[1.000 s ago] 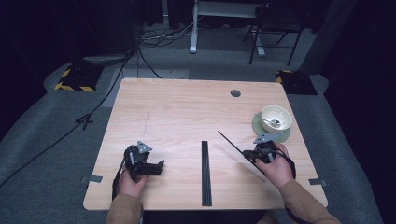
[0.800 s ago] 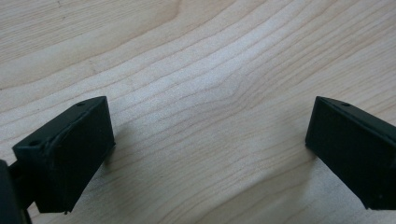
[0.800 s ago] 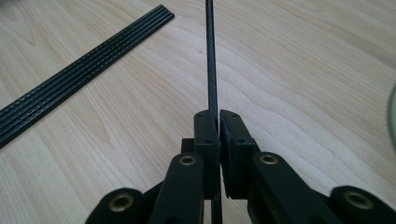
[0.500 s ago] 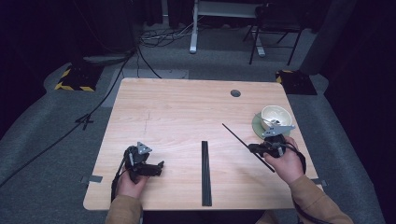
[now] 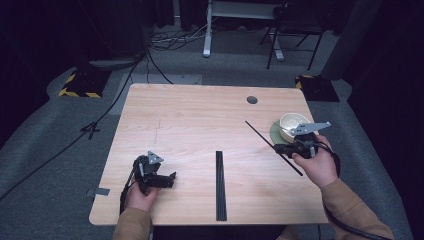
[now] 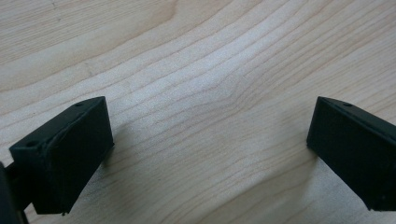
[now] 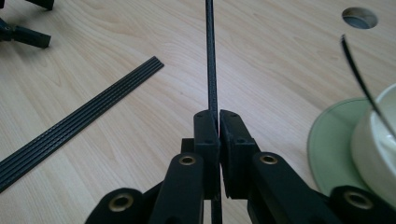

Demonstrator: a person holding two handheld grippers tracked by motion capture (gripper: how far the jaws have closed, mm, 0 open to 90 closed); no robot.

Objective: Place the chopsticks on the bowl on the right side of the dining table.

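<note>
My right gripper point(image 5: 289, 148) point(image 7: 218, 117) is shut on a thin black stick point(image 5: 259, 134) point(image 7: 209, 56), held above the table just left of a white bowl point(image 5: 293, 123) point(image 7: 379, 140) on a green saucer point(image 5: 273, 134) point(image 7: 330, 145). The stick slants from far left to near right, passing through the jaws. A row of several matching black sticks point(image 5: 220, 186) point(image 7: 77, 125) lies flat at the table's middle front. My left gripper point(image 5: 168, 179) point(image 6: 210, 149) rests low at the front left, jaws wide open over bare wood, fingers point(image 6: 65, 154) apart.
The wooden table point(image 5: 190, 115) has a round cable hole point(image 5: 252, 99) point(image 7: 358, 17) at the far right. Beyond the table stand chair legs, cables and a yellow-black striped block point(image 5: 80, 85) on grey floor.
My right hand has lifted the black stick off the table and carried it slightly right, nearer the bowl. The left hand has stayed still.
</note>
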